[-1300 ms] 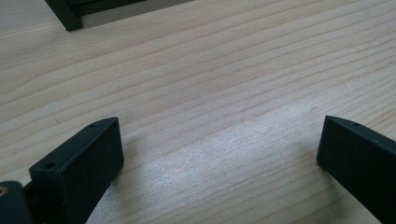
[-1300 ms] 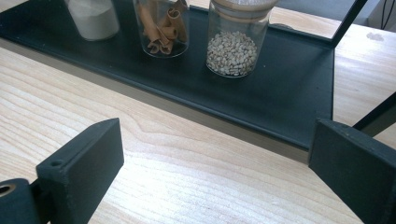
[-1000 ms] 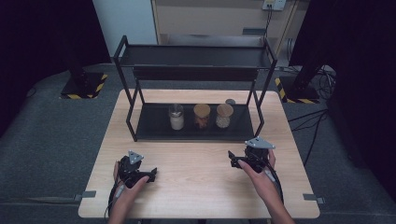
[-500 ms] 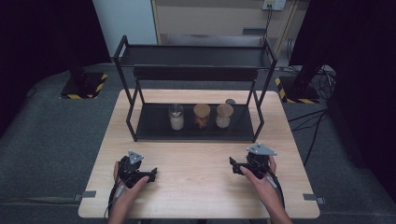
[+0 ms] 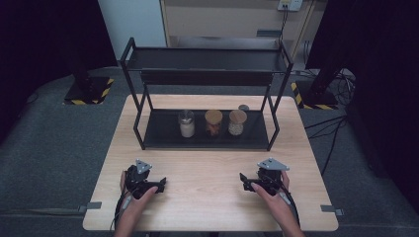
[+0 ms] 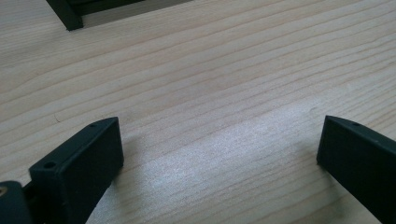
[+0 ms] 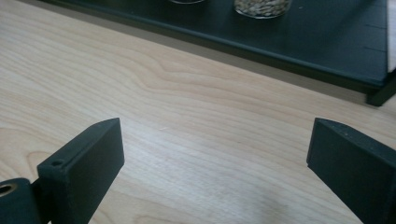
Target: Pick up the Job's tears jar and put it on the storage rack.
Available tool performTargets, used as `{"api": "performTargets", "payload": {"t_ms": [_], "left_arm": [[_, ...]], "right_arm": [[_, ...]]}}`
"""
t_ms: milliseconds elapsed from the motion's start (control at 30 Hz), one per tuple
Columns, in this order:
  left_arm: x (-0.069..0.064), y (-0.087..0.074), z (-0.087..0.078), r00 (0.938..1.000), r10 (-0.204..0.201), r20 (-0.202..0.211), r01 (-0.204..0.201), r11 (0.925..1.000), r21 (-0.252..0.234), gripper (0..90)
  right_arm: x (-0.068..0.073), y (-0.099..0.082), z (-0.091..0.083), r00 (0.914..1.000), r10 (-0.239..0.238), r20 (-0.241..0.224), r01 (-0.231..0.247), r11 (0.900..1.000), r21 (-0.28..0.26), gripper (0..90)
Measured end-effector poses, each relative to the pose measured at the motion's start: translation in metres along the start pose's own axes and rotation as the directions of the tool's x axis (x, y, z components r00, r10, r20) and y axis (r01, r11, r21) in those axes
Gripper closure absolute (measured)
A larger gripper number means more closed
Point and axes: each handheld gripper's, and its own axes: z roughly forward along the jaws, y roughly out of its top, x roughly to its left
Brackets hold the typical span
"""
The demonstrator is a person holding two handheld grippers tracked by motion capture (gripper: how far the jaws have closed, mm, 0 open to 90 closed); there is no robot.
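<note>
Meanwhile, nearest the person, the right gripper (image 5: 245,181) now sits lower and closer to the table (image 5: 207,197) than it did a second ago, at about five o'clock on the tabletop, while the left gripper (image 5: 159,185) keeps its place at about seven o'clock. Both claws stand wide apart with nothing between them: in the left gripper view the left gripper (image 6: 219,154) frames only bare wood grain, and in the right gripper view the right gripper (image 7: 215,154) does the same, with the front edge of the rack's bottom shelf (image 7: 299,32) beyond it. The settling of the right hand reads as both hands coming to rest at the near edge, so no jar has been approached yet and the work on the jars seems not to have begun.

Farther off, toward twelve o'clock, the black two-tier rack (image 5: 205,81) stands at the table's far side. On its lower shelf three small jars stand upright in a row, well apart from both grippers: a clear jar of white grains (image 5: 186,124) at the left, a cork-lidded jar with reddish contents (image 5: 213,123) in the middle, and a cork-lidded jar of pale seeds (image 5: 237,122) at the right. A small dark-capped item (image 5: 243,107) stands just behind the right jar; what it is cannot be told.
</note>
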Motion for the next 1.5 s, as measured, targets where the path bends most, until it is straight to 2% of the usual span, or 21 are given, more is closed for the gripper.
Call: {"api": "performTargets", "payload": {"t_ms": [333,733,933,1167,1367,1500], "left_arm": [[0.0,0.0,0.0,1.0,0.0,0.0,0.0,1.0,0.0,0.0],[0.0,0.0,0.0,1.0,-0.001,-0.001,0.001,1.0,0.0,0.0],[0.0,0.0,0.0,1.0,-0.001,-0.002,0.001,1.0,0.0,0.0],[0.0,0.0,0.0,1.0,-0.002,-0.002,0.002,1.0,0.0,0.0],[0.0,0.0,0.0,1.0,-0.002,-0.002,0.002,1.0,0.0,0.0],[0.0,0.0,0.0,1.0,-0.002,-0.002,0.002,1.0,0.0,0.0]], "right_arm": [[0.015,-0.005,0.006,0.9996,-0.016,-0.023,0.016,0.9998,0.015,3.9],[0.037,-0.005,0.011,0.9959,-0.06,-0.068,0.062,0.9975,0.033,3.9],[0.045,-0.005,0.014,0.9939,-0.086,-0.069,0.089,0.995,0.044,3.9],[0.049,-0.005,0.022,0.9932,-0.098,-0.062,0.103,0.9908,0.088,3.9],[0.054,-0.009,0.034,0.9903,-0.115,-0.078,0.125,0.9801,0.154,3.4],[0.056,-0.008,0.039,0.9909,-0.107,-0.082,0.119,0.9804,0.157,1.2]]}}
